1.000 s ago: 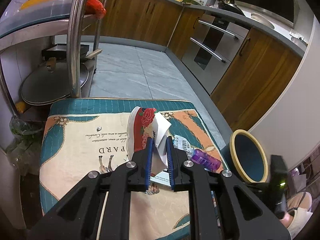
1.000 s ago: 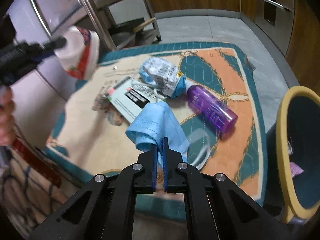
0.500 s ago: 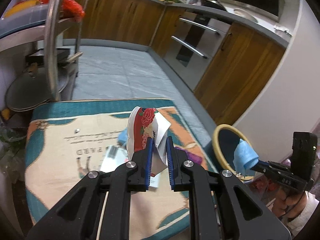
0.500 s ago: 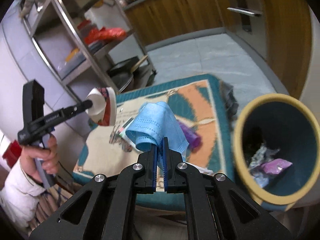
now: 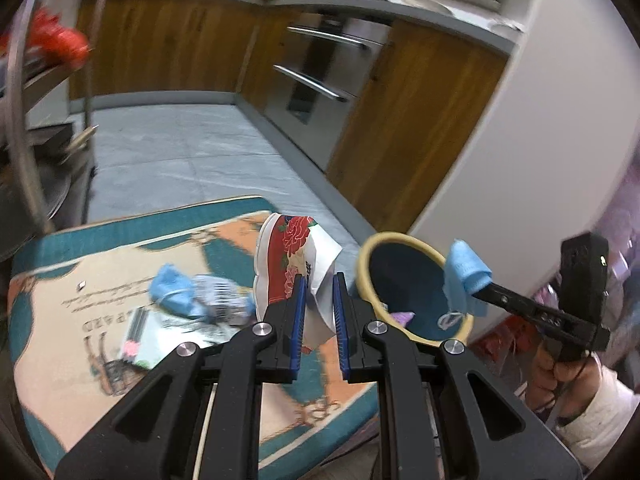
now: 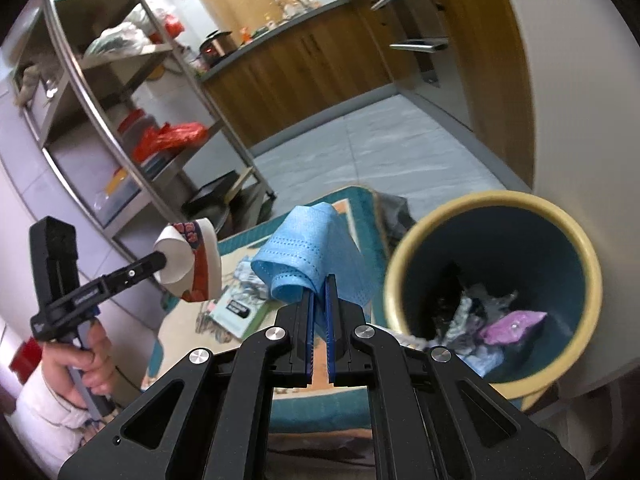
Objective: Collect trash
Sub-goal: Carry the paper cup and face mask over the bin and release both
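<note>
Clearly mid-carry, the right tool (image 6: 319, 292) pinches a blue face mask (image 6: 308, 256) beside the yellow-rimmed bin (image 6: 496, 216), seemingly ready to drop it; the left tool (image 5: 320, 300) clamps a crushed floral paper cup (image 5: 288, 264) above the patterned mat (image 5: 72, 320).

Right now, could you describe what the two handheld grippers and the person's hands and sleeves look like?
Both the left gripper and the right gripper are matte black angular frames with silver round bolts and ribbed blue finger pads. Each has a pistol handle topped by a black box; the right one shows a small green light. The bare left hand emerges from a white sleeve.
</note>
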Motion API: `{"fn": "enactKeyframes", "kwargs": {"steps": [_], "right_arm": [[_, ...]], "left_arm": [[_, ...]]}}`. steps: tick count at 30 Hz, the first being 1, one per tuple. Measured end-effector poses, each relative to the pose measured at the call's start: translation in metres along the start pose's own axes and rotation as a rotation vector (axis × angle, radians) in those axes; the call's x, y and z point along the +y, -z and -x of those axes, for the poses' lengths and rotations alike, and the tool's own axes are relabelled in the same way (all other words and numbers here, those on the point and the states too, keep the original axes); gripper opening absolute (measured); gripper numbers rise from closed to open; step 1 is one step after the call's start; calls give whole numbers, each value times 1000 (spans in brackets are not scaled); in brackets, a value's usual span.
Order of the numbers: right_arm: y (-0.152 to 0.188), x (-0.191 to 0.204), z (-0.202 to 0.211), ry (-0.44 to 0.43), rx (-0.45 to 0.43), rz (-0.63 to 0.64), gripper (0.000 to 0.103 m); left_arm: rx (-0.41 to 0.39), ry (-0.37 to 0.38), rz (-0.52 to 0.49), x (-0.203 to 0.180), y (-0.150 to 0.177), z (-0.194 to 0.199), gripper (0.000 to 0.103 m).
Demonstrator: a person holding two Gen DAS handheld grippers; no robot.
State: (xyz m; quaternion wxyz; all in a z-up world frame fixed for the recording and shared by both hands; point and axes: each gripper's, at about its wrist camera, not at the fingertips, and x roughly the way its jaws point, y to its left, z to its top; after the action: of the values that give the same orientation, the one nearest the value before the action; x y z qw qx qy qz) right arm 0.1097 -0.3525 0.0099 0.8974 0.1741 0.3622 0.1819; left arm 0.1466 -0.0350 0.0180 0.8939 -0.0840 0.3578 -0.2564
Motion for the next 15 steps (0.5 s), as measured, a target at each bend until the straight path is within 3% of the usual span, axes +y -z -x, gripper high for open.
{"fn": "enactKeyframes", "kwargs": {"steps": [10, 15], "right_arm": [[7, -69, 21, 47, -53, -177, 6], [10, -89, 24, 51, -75, -260, 6]], "left_arm": [[103, 112, -157, -92, 6, -66, 13], [159, 171, -135, -121, 9, -110, 13]]}}
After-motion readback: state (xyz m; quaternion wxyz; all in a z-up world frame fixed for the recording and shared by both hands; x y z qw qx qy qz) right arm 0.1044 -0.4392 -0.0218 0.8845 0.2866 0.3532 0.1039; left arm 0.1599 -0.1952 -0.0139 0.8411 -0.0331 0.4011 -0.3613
